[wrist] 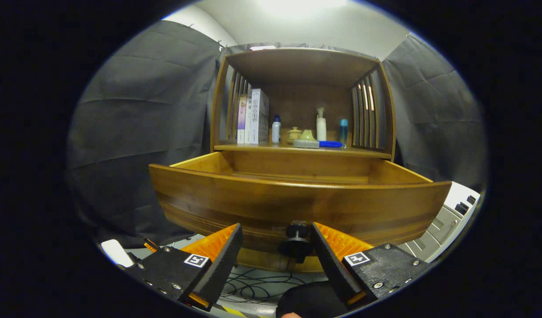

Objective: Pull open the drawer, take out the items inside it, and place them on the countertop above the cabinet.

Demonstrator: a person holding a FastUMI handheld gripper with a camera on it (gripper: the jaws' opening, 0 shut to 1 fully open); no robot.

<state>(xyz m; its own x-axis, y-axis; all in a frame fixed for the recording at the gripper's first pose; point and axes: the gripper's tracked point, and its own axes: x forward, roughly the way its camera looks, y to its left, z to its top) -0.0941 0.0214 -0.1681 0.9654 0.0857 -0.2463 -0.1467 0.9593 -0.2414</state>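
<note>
A wooden cabinet has its drawer point(297, 198) pulled out toward me, and I see the drawer's front panel and inner walls but not its floor. A dark round knob point(296, 240) sticks out of the drawer front. My gripper point(277, 236) is open, its fingers spread to either side of the knob; the knob sits close to the right finger point(328, 260). On the countertop point(253, 148) above the drawer lie a grey block point(306, 143) and a blue pen-like stick point(330, 144).
In the shelf niche stand boxes point(253, 117), a small white bottle point(276, 129), a little pot point(294, 134), a white pump bottle point(321, 125) and a blue bottle point(343, 131). Cables point(257, 285) lie on the floor below. A grey device point(447, 225) sits at the right.
</note>
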